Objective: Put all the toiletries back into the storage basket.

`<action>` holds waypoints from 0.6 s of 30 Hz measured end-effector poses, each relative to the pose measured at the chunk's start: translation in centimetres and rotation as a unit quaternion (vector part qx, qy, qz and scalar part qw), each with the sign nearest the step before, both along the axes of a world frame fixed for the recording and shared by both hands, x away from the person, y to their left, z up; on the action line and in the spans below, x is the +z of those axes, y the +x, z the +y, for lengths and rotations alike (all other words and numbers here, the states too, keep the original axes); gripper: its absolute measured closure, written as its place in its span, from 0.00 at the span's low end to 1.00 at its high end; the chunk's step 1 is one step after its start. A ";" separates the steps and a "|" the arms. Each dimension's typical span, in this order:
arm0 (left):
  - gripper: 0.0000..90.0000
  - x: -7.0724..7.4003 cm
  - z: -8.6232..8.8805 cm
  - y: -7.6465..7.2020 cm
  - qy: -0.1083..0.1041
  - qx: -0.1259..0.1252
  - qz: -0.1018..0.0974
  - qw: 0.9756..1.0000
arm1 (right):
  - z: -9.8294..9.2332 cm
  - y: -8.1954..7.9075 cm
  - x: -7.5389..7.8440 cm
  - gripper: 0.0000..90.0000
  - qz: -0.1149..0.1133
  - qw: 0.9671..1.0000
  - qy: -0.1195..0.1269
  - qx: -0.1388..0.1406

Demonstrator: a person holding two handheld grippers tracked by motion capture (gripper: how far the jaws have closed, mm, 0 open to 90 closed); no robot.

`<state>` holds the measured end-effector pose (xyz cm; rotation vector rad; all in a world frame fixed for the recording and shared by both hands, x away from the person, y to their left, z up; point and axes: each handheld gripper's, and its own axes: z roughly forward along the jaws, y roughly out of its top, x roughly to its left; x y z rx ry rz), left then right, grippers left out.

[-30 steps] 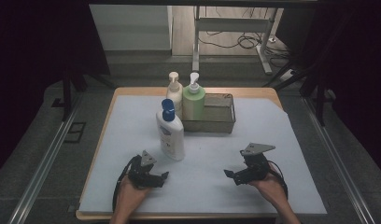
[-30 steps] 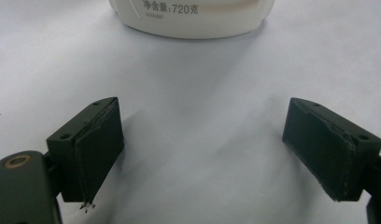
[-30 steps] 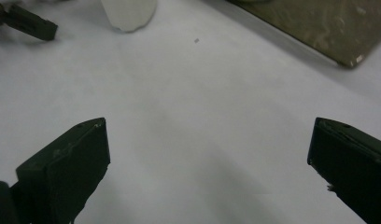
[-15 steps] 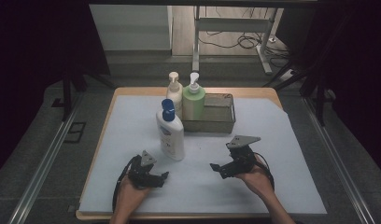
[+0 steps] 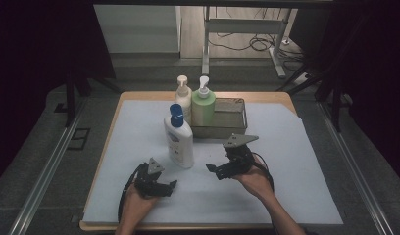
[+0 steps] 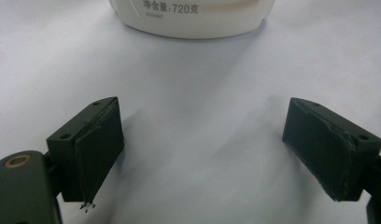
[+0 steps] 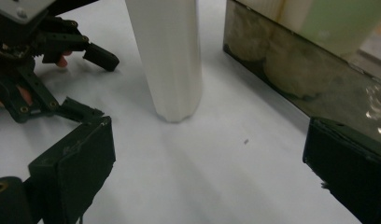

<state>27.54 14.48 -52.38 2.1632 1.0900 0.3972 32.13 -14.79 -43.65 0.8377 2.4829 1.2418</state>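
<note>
A tall white plastic bottle with a blue cap [image 5: 180,137] stands upright on the white sheet covering the worktop [image 5: 296,161], left of the middle and just in front of the left end of a rectangular metal tray [image 5: 236,128] that sits toward the far edge. A cream pump bottle [image 5: 183,97] and a green pump bottle [image 5: 203,105] stand at the tray's left end.

The left gripper [image 5: 169,187] lies low near the front edge, held in the person's left hand [image 5: 135,203], its jaws spread wide with nothing between them. In the left gripper view the white bottle's base [image 6: 193,18] is ahead of the jaws and apart from them.

The right gripper [image 5: 212,169], in the right hand [image 5: 257,180], sits right of the white bottle with its jaws pointing toward it, also spread and empty. In the right gripper view the bottle [image 7: 167,56] stands ahead, untouched, with the tray wall [image 7: 291,74] to its right.
</note>
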 end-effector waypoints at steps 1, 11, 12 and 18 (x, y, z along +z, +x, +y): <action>0.14 0.0 0.0 0.0 0.000 0.000 0.000 1.000 | 0.3 0.1 0.1 0.04 -0.001 1.000 0.000 0.002; 0.14 0.0 0.0 0.0 0.000 0.000 0.001 1.000 | 3.3 1.4 1.3 0.04 -0.009 1.000 0.012 0.007; 0.14 0.0 0.0 0.0 0.000 0.000 0.001 1.000 | 3.6 1.5 1.4 0.04 -0.013 1.000 0.011 0.006; 0.14 0.0 0.0 0.0 0.000 0.000 0.001 1.000 | 5.2 2.1 2.1 0.07 -0.017 1.000 0.015 0.003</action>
